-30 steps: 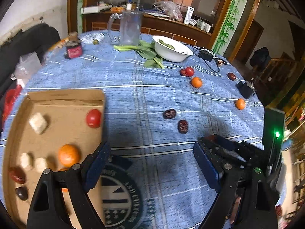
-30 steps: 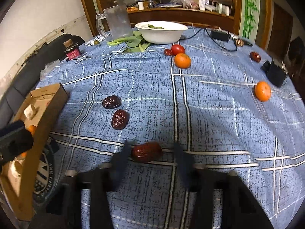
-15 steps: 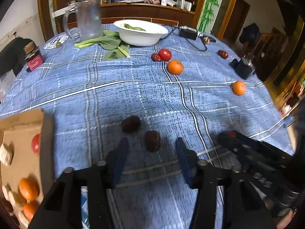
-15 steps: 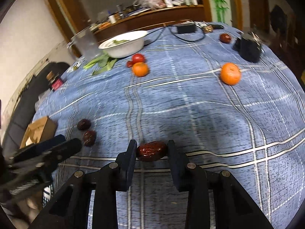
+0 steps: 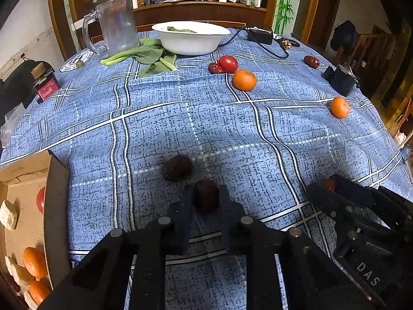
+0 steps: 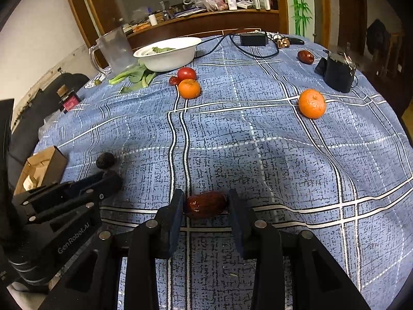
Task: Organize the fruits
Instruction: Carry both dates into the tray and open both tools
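Left tool point(image 5: 206, 201): narrow, clamped on a dark wrinkled date point(image 5: 205, 198) that sits on the tabletop point(image 5: 232, 134); its long axis runs away from the camera, along the fingers.
Right tool point(image 6: 206, 206): its jaws have just been opening a little, yet the pads touch both ends of a glossy red date point(image 6: 205, 204); this one lies crosswise, long axis from pad to pad.
Nearest neighbour: a second dark date point(image 5: 177, 168) just beyond the left tool, apart from it.
Box point(image 5: 55, 206): cardboard, at the left edge, holding a tomato, oranges and pale chunks.
Farther off: tomato point(image 6: 186, 73), orange point(image 6: 189, 88) and a small red date together; a lone orange point(image 6: 311, 103) to the right.
Back of tabletop: white bowl point(image 6: 167, 54), leafy greens, clear jug point(image 5: 116, 25), black charger with cable.
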Available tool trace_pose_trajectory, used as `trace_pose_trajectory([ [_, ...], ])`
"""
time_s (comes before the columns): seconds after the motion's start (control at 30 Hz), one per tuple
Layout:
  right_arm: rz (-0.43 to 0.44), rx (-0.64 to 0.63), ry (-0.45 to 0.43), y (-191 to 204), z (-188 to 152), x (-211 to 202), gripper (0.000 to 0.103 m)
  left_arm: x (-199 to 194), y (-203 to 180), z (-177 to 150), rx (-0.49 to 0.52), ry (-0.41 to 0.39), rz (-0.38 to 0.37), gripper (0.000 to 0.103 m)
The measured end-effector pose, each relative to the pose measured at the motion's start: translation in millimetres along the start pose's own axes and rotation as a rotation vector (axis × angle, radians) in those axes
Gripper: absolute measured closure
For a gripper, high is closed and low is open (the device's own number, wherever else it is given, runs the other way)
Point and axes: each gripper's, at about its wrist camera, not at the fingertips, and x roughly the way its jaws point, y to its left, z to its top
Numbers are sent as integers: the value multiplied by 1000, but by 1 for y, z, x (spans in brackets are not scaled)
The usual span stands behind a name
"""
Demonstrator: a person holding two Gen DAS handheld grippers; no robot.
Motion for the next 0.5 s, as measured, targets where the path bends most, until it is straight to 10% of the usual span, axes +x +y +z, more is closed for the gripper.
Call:
trace_pose_trajectory([
  [0.5, 63, 10, -98, 1, 5, -19, 69, -37, 6, -15, -33, -49, -38, 86],
])
